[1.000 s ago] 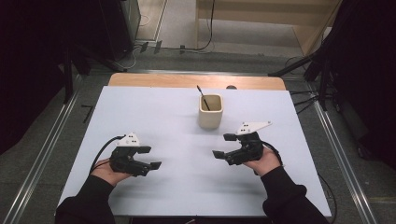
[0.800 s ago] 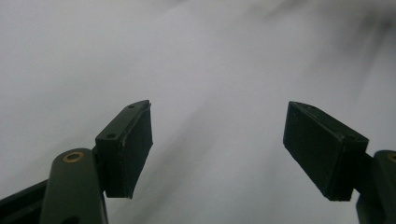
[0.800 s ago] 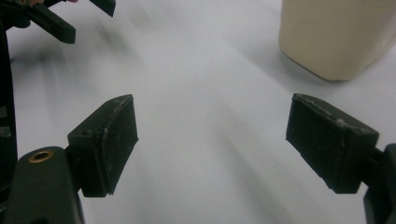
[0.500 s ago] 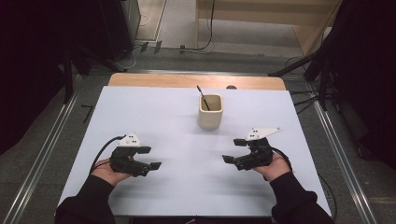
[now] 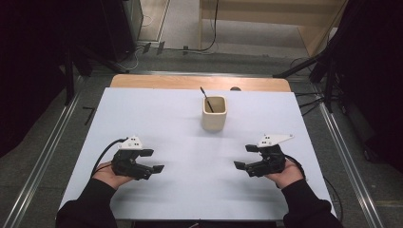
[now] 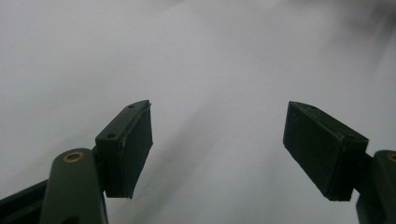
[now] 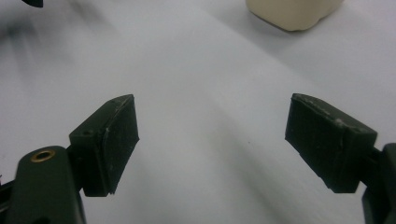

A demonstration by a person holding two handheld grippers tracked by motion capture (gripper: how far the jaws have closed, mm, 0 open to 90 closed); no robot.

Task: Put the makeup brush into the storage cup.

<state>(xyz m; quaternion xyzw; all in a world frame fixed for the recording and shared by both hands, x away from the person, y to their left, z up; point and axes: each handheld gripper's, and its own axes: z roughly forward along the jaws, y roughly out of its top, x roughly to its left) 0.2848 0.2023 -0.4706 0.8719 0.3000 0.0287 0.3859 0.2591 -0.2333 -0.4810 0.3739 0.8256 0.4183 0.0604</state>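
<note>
A: Where are the tools at this moment?

B: Both lie low over the white table (image 5: pixel 157 114), at the near side. The left gripper (image 5: pixel 156 160) has its jaws spread wide with nothing between them, and the right gripper (image 5: pixel 243 156) is the same, wide apart and empty.

A: And the thing to work on?

B: It is the cream cup (image 5: pixel 214 113), which stands upright toward the far middle of the table. A thin dark stick (image 5: pixel 205 96) leans inside it and its top comes out over the rim at the far left. In the right gripper view the base of the cup (image 7: pixel 294 13) is at the top edge, well apart from the jaws.

A: Which hand should go for it?

B: I think the right one, because its camera already looks toward the cup. The left one sees only bare table between its pads (image 6: pixel 133 149).

A: How to do it well?

B: If the stick is what must be taken, I would come from above, bring the jaws narrower before arriving, and close on the free top part, not near the rim. The cup looks light, so a side push could tip it. The left gripper may hold the wall of the cup steady.
</note>
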